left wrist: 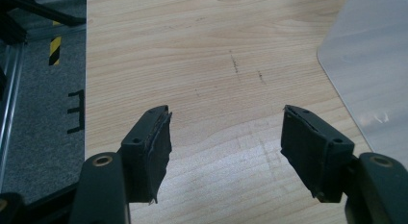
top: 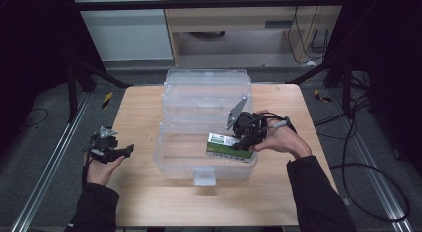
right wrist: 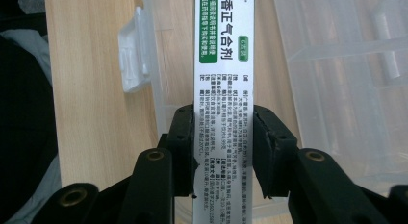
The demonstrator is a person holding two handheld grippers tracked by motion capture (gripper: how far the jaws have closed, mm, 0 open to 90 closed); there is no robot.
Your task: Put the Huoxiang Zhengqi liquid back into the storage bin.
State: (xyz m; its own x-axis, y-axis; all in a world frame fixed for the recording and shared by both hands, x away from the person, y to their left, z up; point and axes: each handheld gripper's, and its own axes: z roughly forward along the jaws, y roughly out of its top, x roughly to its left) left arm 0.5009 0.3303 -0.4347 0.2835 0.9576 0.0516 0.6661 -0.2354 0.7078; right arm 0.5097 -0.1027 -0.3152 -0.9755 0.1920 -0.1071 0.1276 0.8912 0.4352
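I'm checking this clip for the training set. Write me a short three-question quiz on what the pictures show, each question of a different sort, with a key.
1. True or false: the right gripper has its fingers closed on the white and green box.
2. Multiple choice: where is the box? A) flat on the bare table, B) over the open clear plastic bin, C) on the floor.
3. Short answer: what lies between the fingers of the left gripper?

Key:
1. True; both pads press the box's sides.
2. B; it is held at the bin's front right corner.
3. Nothing; the fingers stand apart over the bare wooden table.
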